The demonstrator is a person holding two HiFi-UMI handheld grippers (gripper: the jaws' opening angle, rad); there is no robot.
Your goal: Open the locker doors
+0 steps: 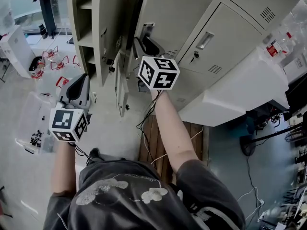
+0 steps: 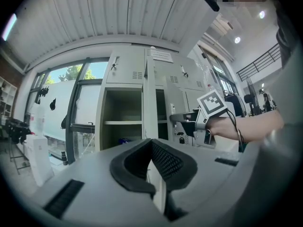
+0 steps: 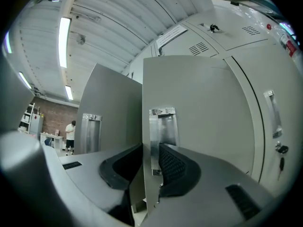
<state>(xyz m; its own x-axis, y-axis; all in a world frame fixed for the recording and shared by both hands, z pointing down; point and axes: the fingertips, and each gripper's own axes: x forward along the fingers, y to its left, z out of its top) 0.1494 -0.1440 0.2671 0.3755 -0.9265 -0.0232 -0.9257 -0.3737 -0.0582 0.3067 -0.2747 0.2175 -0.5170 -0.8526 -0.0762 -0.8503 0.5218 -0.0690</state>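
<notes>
Grey metal lockers (image 1: 230, 28) stand before the person. On one of them the locker door (image 3: 203, 117) is partly open, and the right gripper (image 3: 150, 150) has its free edge between the pads, just beside the shiny handle (image 3: 163, 126); the pads stand a little apart and do not seem to press. Further left, the left gripper (image 2: 151, 144) stays clear of the lockers, pads together, empty. A second door (image 1: 108, 28) is wide open.

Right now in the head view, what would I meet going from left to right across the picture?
A clear bin of small black parts → left tool → right tool → closed locker door → white tabletop.
</notes>
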